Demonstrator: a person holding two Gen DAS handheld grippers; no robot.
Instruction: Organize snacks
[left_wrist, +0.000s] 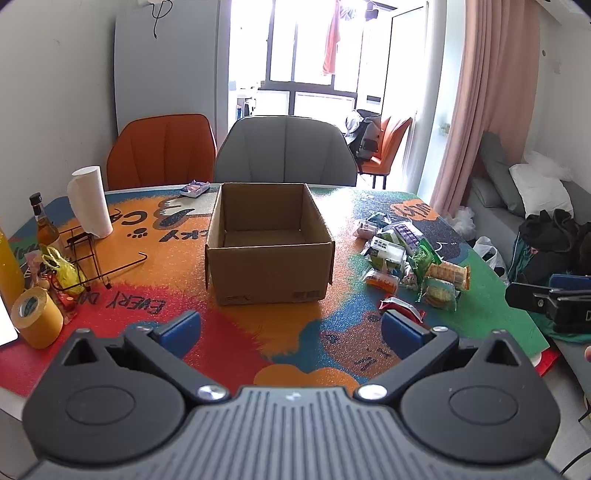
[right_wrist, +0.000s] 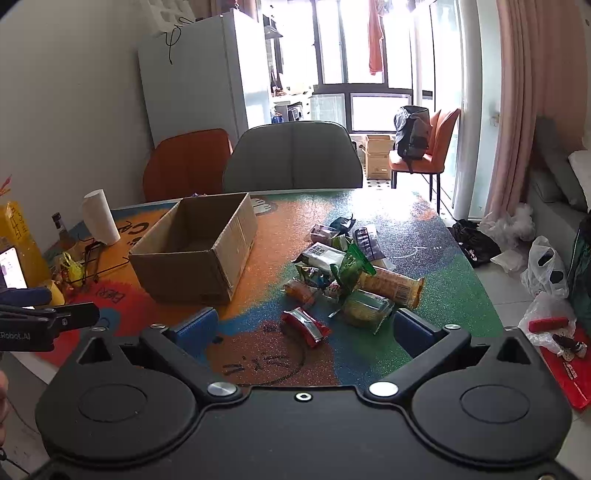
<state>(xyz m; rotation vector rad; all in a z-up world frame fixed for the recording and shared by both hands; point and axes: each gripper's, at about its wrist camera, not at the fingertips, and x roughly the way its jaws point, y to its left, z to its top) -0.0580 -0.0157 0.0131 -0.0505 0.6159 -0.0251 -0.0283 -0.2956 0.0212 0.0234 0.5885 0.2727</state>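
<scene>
An open, empty cardboard box (left_wrist: 269, 251) stands in the middle of the colourful table; it also shows in the right wrist view (right_wrist: 195, 254). A pile of snack packets (left_wrist: 406, 258) lies to its right, seen as well in the right wrist view (right_wrist: 351, 273). A red packet (right_wrist: 304, 326) lies nearest, apart from the pile. My left gripper (left_wrist: 290, 328) is open and empty, held above the table in front of the box. My right gripper (right_wrist: 304, 325) is open and empty, held above the table with the red packet showing between its fingers.
At the left stand a paper towel roll (left_wrist: 90, 201), bottles (left_wrist: 44, 225), a wire rack (left_wrist: 85, 258) and a tape roll (left_wrist: 37, 317). A small purple packet (left_wrist: 194, 189) lies behind the box. An orange chair (left_wrist: 162, 151) and a grey chair (left_wrist: 284, 151) stand behind the table. A sofa (left_wrist: 517, 206) is at the right.
</scene>
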